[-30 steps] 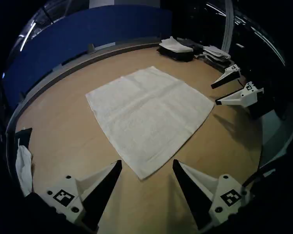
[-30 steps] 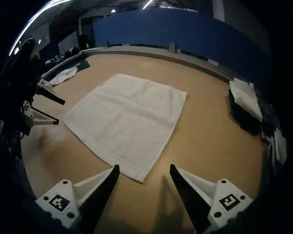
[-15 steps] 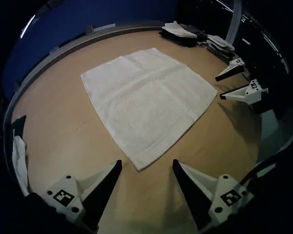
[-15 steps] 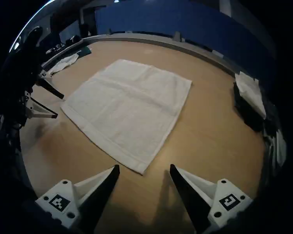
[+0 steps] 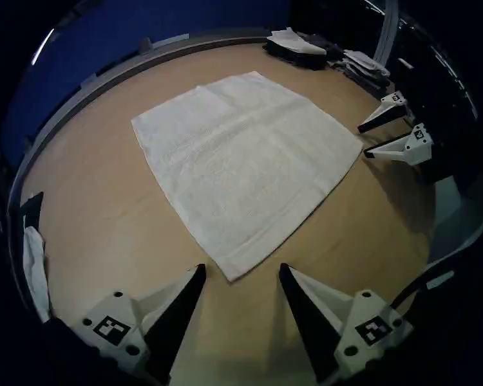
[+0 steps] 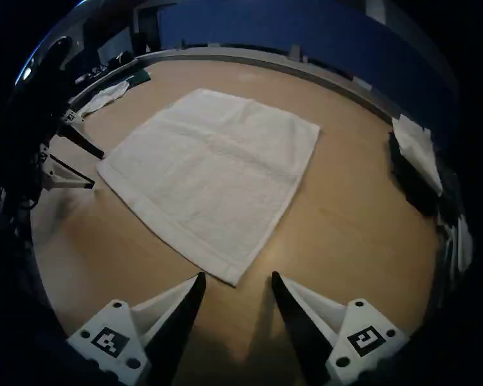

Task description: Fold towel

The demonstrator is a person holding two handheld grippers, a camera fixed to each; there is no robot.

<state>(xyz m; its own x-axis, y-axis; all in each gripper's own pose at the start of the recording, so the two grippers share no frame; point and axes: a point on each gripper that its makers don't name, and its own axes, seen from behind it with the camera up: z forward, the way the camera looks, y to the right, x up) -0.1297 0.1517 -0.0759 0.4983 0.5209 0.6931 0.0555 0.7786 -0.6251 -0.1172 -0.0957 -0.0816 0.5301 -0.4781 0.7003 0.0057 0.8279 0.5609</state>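
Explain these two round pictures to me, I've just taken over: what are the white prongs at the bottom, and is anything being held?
Each picture comes from a camera riding on a hand-held gripper, looking forward along it. The white prongs are that gripper's two fingers. The left gripper and right gripper are both open and hold nothing. Each points at a near corner of a white towel lying flat on a wooden table. Folded cloths are stacked near the far edge.

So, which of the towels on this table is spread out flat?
The large white towel in the middle, lying open in a single layer; the folded towels at the far edge sit in piles.
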